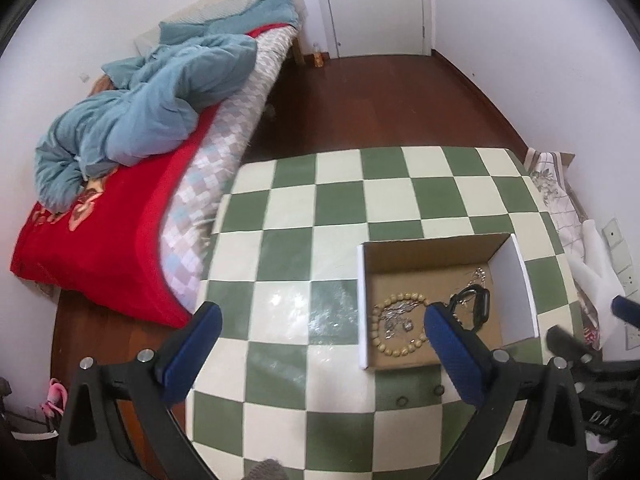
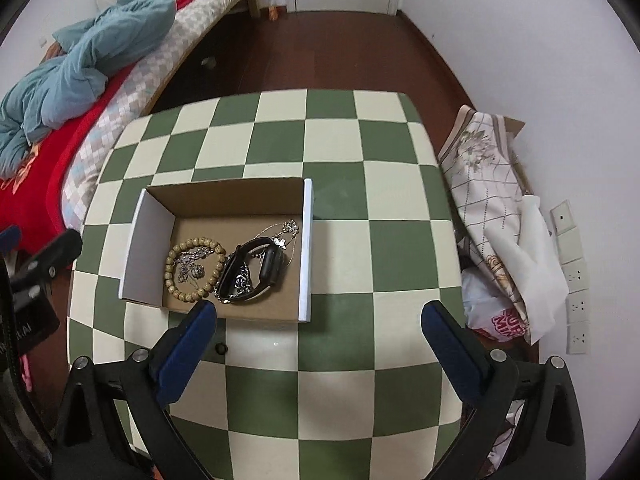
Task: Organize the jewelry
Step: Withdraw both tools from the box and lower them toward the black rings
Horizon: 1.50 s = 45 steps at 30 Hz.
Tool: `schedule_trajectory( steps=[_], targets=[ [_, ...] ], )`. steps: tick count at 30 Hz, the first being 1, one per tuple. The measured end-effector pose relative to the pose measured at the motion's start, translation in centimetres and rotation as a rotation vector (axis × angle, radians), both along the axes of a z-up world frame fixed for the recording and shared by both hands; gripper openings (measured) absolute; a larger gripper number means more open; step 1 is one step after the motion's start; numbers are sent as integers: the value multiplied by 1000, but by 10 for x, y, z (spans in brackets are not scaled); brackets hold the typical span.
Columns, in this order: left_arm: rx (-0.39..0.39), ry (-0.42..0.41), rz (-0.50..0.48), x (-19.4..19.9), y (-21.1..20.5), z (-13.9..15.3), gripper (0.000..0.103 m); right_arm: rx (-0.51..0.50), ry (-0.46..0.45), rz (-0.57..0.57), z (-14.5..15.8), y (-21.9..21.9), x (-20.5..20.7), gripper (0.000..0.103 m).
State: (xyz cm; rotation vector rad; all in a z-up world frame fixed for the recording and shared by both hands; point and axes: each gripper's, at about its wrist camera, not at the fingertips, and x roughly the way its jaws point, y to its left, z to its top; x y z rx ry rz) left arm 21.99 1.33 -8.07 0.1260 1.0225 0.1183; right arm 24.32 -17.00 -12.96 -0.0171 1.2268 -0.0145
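Note:
An open cardboard box [image 2: 146,248] with white side walls sits on the green-and-white checked table [image 2: 344,208]. Inside lie a wooden bead bracelet [image 2: 170,268], a black watch [image 2: 270,264], a silver chain necklace [image 2: 288,228] and a silver link bracelet [image 2: 240,280]. My right gripper [image 2: 320,314] hangs open above the table, just in front of the box, holding nothing. In the left wrist view the box [image 1: 516,292] is at the right, with the bead bracelet [image 1: 400,328] and watch [image 1: 482,300] showing. My left gripper [image 1: 322,320] is open and empty, left of the box.
A bed [image 1: 100,240] with a red blanket and blue duvet runs along the table's left side. Folded floral cloth [image 2: 484,168] and bags are piled to the right by wall sockets [image 2: 576,276]. Small dark rings [image 2: 221,348] lie on the table in front of the box.

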Motion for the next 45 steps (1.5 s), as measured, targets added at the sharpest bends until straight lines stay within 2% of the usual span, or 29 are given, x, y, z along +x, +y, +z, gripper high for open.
schedule_trajectory(
  steps=[3,9,14,17,20,22,24,27,30,37,41,42,43,44,45],
  targets=[
    [20,-37,12,-15,3,9,103,-14,-39,-8,11,-1,-12,103],
    [-7,-89,28,-45,9,25,103,-26,-117,-18,34,4,-41,103],
    [-7,-120,55,-71,14,32,103,20,-156,-32,47,7,-65,103],
    [7,-121,76,-88,19,26,103,57,-158,-25,45,11,-79,103],
    [66,-116,96,-97,22,8,103,85,-130,-20,26,15,-92,102],
    [79,-79,100,-97,25,-10,103,100,-102,-16,4,20,-96,93],
    [93,-40,108,-95,28,-31,103,114,-65,-10,-22,26,-95,78],
    [137,1,132,-90,34,-62,103,158,-30,0,-56,32,-89,65],
    [142,46,160,-85,41,-87,103,200,0,10,-87,41,-82,54],
    [88,116,189,-75,54,-118,103,207,14,60,-123,68,-65,54],
    [55,139,182,-73,56,-125,103,151,3,97,-130,80,-59,46],
    [47,141,178,-73,55,-126,103,134,-4,108,-130,84,-58,35],
    [41,141,175,-73,55,-126,103,115,-10,112,-130,86,-57,28],
    [33,142,171,-73,54,-127,103,103,-15,120,-130,87,-57,13],
    [24,148,167,-73,53,-127,103,95,-19,126,-130,87,-57,12]
  ],
)
